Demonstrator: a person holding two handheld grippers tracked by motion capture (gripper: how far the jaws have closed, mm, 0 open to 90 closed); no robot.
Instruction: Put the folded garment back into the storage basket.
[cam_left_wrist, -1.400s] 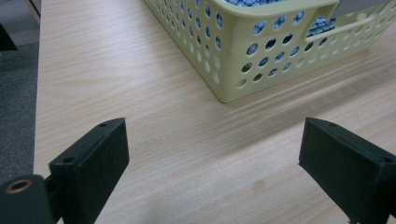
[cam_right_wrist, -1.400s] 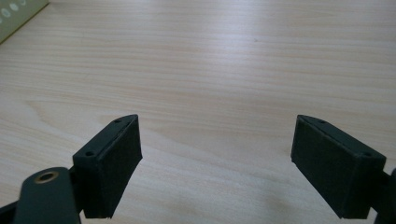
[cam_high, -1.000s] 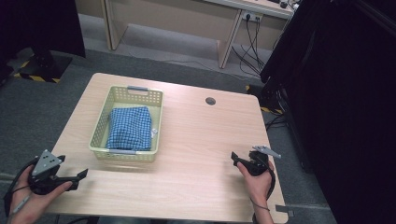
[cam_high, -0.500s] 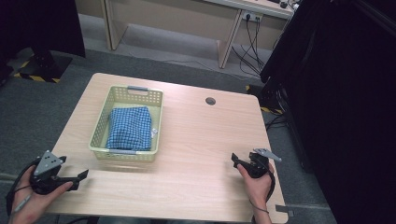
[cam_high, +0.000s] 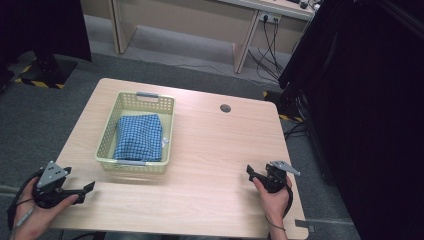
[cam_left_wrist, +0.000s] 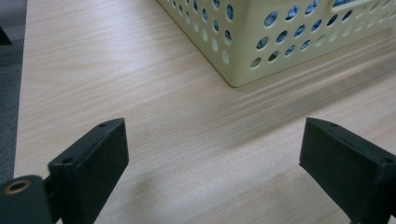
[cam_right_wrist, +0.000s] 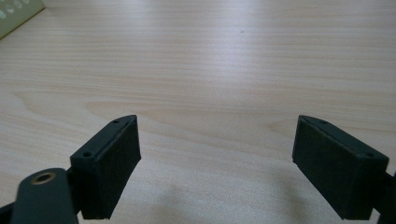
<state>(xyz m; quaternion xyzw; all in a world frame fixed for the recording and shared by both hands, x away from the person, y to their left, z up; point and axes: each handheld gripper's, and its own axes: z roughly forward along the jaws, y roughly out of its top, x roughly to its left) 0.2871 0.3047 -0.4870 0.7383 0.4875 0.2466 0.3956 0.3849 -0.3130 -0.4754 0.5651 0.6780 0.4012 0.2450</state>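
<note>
Two grippers wait by the basket

The blue cloth (cam_high: 138, 137) lies folded in the basket (cam_high: 108, 136) on the bench (cam_high: 215, 145). Left gripper (cam_high: 86, 188) and right gripper (cam_high: 250, 172) rest wide open, empty, ready to reach.

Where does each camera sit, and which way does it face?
High view: above the person's side, looking forward and down at the table; both hands hold the left gripper and right gripper.
Left gripper view: rides that gripper, faces the basket corner; open jaws show.
Right gripper view: faces bare table; open jaws show.
All three views share the basket and table.
</note>
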